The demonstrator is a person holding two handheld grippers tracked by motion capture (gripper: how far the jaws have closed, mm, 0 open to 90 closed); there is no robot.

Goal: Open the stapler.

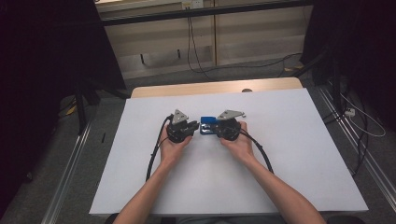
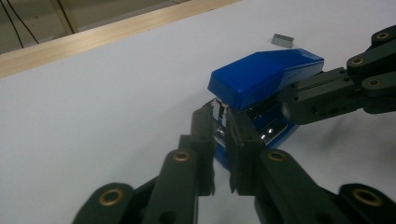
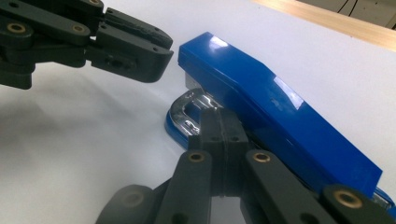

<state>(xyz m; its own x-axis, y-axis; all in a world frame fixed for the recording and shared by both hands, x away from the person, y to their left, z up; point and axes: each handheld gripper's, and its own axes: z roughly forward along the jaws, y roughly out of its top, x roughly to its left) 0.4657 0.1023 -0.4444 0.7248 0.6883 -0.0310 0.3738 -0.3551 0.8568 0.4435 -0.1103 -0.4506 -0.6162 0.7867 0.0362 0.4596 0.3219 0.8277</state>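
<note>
A blue stapler [image 1: 207,122] lies mid-table between my two grippers. My left gripper [image 1: 197,125] points at its nose from the left. In the left gripper view its jaws [image 2: 219,119] stand almost together, with a thin slit through which the stapler's [image 2: 266,74] chrome front shows. From the right gripper view the left gripper's tip [image 3: 163,58] sits just off the nose; I cannot tell whether it touches. My right gripper [image 3: 219,114] is shut with nothing held, its tip against the stapler's [image 3: 280,116] chrome base under the blue top. It reaches in from the right side [image 2: 286,100].
The white table top [image 1: 280,154] has a wooden strip [image 1: 210,87] along its far edge. A small grey block of staples [image 2: 282,40] lies beyond the stapler. Black cables [image 1: 154,158] trail back from both grippers. Floor cables and dark stands surround the table.
</note>
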